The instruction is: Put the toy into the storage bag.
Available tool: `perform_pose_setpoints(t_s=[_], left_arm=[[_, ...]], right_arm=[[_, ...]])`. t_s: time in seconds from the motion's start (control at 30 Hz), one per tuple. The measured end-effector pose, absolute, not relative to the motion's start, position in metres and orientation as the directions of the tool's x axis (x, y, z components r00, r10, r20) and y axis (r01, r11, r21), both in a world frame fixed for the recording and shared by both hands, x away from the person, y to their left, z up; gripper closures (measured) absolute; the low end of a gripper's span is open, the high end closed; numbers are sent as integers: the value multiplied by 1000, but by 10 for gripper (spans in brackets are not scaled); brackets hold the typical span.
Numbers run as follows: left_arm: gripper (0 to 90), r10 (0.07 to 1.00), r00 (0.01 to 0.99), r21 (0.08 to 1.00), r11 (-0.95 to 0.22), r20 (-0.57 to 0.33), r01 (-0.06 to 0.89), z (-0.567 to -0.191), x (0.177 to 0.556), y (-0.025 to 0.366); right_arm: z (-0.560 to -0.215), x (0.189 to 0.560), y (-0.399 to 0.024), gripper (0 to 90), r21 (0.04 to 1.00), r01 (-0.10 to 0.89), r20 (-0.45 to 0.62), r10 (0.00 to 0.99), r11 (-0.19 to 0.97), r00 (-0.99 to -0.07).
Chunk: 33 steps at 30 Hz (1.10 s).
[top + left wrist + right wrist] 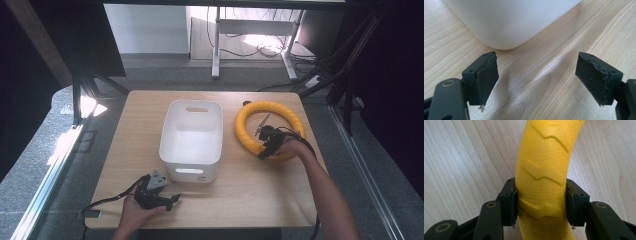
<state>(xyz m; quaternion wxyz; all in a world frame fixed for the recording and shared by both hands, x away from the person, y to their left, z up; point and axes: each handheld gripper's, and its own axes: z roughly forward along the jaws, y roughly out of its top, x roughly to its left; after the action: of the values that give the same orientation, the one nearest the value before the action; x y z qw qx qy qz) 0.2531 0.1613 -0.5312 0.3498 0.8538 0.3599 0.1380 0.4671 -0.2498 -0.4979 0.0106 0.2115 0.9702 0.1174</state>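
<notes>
A yellow ring (270,106) with raised zigzag ridges lies flat on the wooden table (250,200), right of a white bin (192,103). My right gripper (263,152) is at the ring's near left arc. In the right gripper view the ring (544,157) runs up between the jaws and both pads press on its sides, so that gripper (540,202) is shut on it. My left gripper (172,201) rests near the table's front edge, just in front of the bin. Its jaws (537,77) stand wide open over bare wood, facing a rounded corner of the bin (506,22).
The bin has handle slots and looks empty inside. Past the far edge of the table stand desk legs (216,45) with cables on the floor. Dark frame posts (77,95) rise at both sides. A cable (107,200) trails from the left gripper.
</notes>
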Motion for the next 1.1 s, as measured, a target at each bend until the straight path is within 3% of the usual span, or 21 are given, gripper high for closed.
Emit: perform_pose_setpoints(t_s=[0.37,0.8,1.1], left_arm=[[185,711,703,699,-495,-17,517,-531,253,162],[185,710,704,699,-495,-18,516,-531,253,161],[185,710,704,700,-494,-18,516,-530,253,162]], right_arm=[[-469,468,-260,514,417,459,106,459,785,-882],[-452,468,-268,516,494,480,147,474,725,-868],[-431,472,-277,518,617,507,228,480,602,-847]])
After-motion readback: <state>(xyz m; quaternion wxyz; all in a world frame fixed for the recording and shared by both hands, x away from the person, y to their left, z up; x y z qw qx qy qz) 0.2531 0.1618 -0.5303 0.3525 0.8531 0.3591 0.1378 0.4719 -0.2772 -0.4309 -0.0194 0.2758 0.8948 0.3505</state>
